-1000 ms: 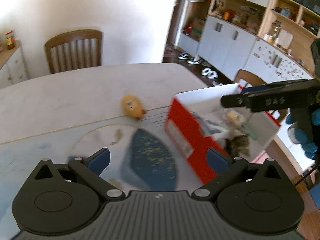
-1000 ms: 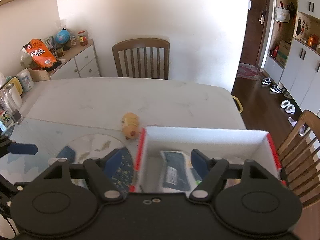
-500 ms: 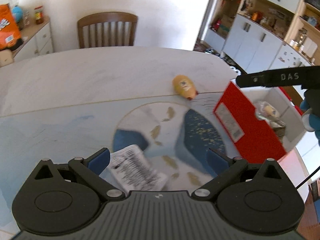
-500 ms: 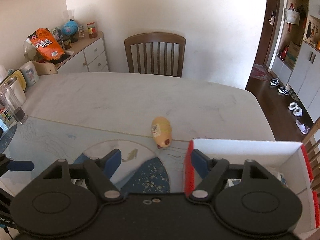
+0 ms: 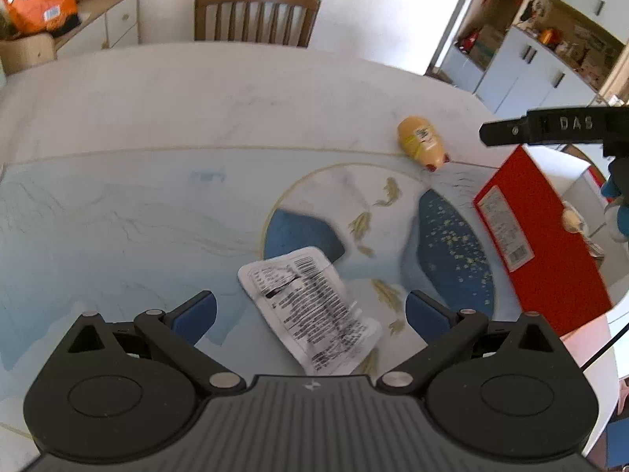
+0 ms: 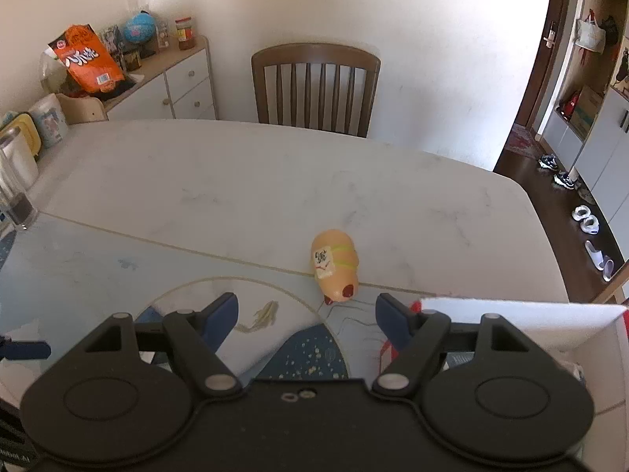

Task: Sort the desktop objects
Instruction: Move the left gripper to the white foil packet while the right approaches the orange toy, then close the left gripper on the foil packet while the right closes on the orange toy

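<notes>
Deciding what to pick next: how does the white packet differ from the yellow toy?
The white packet is flat, crinkled and covered in black print; the yellow toy is rounded and smooth with a small label. The packet lies on the patterned mat between the left claw's open fingers; the toy sits at the mat's far edge. Both remain outside the red box.

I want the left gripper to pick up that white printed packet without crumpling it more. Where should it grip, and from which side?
Probably from above, across the packet's narrow width near its middle. It lies flat on the mat, long axis slanting between the open left gripper's fingers, so the pads can close on its two long edges. The crinkled near end looks raised, which may give an easier pinch.
</notes>
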Demonstrator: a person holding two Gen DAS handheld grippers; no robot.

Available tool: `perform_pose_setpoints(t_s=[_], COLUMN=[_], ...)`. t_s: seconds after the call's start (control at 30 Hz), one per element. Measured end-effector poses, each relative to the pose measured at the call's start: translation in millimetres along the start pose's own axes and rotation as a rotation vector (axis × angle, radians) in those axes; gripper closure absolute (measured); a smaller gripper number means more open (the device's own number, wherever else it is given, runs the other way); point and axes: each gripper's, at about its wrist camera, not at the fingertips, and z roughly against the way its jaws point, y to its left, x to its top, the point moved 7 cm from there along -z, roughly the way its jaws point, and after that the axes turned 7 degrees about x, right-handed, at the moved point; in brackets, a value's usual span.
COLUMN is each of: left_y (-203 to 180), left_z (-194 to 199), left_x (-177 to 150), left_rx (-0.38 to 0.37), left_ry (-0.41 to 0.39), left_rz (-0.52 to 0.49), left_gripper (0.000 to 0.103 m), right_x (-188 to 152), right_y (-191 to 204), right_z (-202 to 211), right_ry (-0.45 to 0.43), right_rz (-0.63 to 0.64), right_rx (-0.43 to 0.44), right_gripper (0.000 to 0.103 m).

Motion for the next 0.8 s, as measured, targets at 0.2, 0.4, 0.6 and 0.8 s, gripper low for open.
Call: perform_pose_setpoints(t_s=[0.2,0.4,0.6,0.8], left_y=[6,3,1,-1], left_z=[-17,-36,-50,-55], left_x=[-3,-2,-10,-11], left_rx=[0.003,0.031,0.058,0.090], left_ry=[0.023,0.048,0.074,0.051], left_rz=[0.061,0.092,0.095,0.090], left_gripper=[0.000,0.000,0.001,0.001], right_x=[8,8,9,5], right_y=[-9,-16,-21,-27], right_z=[-32,-62,-85,-104], right_ry=[0.019,0.040,0.056,0.088], right_rz=[-0.015,-0.031,-0.015,-0.023], right_rx=[-0.014,-0.052,-0.098,-0.118], right_gripper=[0.026,0.026,0.026,0.026])
